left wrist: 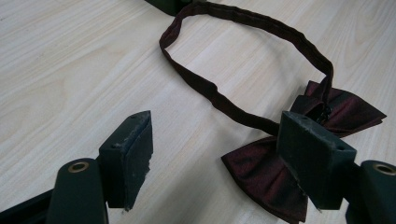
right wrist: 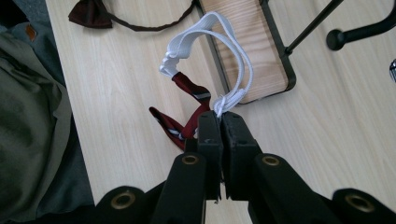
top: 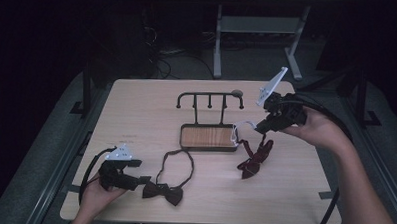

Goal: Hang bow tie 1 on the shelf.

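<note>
Here the right tongs [right wrist: 219, 122] are clenched on a striped bow tie's white elastic band [right wrist: 236, 65]; the left tongs [left wrist: 224, 158], released, straddle a maroon bow tie [left wrist: 280, 163] near the bench's [top: 136, 110] front edge.

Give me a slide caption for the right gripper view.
Right gripper lifts a striped tie by its white strap beside the rack.

A: How is the high view lit?

B: Dimly. The table [top: 136, 120] glows pale while the room behind sinks into near black. Detail is soft and grainy.

A: And the gripper views?

B: Much brighter, with even, soft light and faint shadows. In the left gripper view the bow tie [left wrist: 280, 172] is sharp and its satin shows a mild sheen; the near jaws look slightly soft. In the right gripper view the white strap [right wrist: 219, 46] is almost overexposed.
</note>
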Motion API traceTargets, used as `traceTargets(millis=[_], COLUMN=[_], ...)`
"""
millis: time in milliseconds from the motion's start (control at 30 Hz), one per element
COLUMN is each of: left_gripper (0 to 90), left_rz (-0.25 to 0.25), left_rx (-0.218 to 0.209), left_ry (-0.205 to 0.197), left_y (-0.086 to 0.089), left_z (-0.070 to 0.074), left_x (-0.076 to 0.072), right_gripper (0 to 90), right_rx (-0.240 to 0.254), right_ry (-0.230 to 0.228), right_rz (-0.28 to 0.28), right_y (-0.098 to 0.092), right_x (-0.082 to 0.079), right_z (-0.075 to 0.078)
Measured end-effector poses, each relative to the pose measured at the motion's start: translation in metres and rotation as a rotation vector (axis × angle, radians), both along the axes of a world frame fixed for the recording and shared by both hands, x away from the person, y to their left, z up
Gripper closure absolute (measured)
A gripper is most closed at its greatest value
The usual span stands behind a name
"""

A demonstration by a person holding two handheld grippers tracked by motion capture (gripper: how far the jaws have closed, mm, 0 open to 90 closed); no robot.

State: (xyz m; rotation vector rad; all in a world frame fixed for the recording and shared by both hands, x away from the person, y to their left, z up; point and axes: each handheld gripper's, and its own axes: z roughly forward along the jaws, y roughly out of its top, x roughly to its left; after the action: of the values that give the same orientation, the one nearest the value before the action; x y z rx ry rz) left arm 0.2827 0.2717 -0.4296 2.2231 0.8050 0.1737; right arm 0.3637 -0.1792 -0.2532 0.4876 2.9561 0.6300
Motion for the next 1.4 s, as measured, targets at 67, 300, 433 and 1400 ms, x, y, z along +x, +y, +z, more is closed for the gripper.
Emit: traceTargets(millis=[67,300,433,1400], left_gripper=[27.0,27.0,26.9,27.0], left_rz=[-0.002,-0.006,-0.008,-0.017], left_rx=[0.004,0.006,0.008,-0.004], left_ry=[-0.001,-0.001,0.001,-0.001], left_y=[0.0,0.0,0.0,0.001], left_z=[0.0,0.0,0.0,0.001], left_x=[0.0,0.0,0.0,0.001], right_gripper=[86.3,86.3,86.3,86.3], right_rx=[0.002,0.006,0.006,-0.038], right_ry=[0.0,-0.004,0.0,0.021], right_rz=[-0.005,-0.017,-0.021,-0.09], right_y=[0.002,0.004,0.005,0.014], right_x=[0.003,0.011,0.016,0.064], right_z=[0.003,0.008,0.01,0.029])
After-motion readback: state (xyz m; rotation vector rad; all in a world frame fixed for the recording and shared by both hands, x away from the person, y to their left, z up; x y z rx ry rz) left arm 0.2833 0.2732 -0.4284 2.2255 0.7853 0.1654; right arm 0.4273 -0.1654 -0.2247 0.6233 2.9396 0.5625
